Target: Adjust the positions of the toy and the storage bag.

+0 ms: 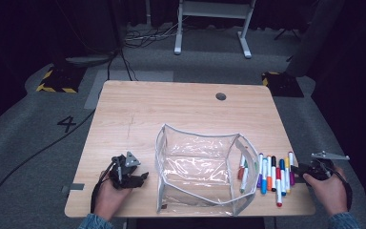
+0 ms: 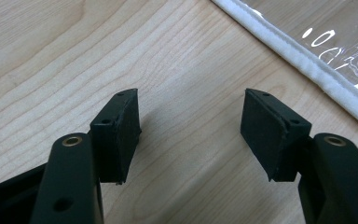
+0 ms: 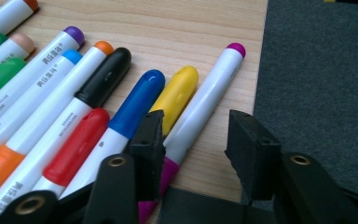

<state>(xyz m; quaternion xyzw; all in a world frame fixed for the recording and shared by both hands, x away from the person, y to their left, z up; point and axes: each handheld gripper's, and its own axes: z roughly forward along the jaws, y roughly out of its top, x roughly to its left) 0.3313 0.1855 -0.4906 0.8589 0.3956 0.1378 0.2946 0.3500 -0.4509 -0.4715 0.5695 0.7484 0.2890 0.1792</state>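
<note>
Left gripper [image 1: 140, 177] sits near-left on the table [image 1: 138, 109], jaws wide apart over bare wood, nothing between them, just left of the clear pouch [image 1: 198, 167]. Right gripper [image 3: 193, 140] at the near-right table edge, jaws spread and empty, with the magenta-capped marker [image 3: 200, 109] lying just between them. Marker row [image 1: 271, 174] lies right of the pouch.

The magenta-capped white marker pen [image 3: 200, 109] runs behind the right gripper's black fingers [image 3: 149, 149], its lower end hidden; the clear white-edged plastic pouch [image 2: 307, 60] is cut off by the left gripper view's edge.
</note>
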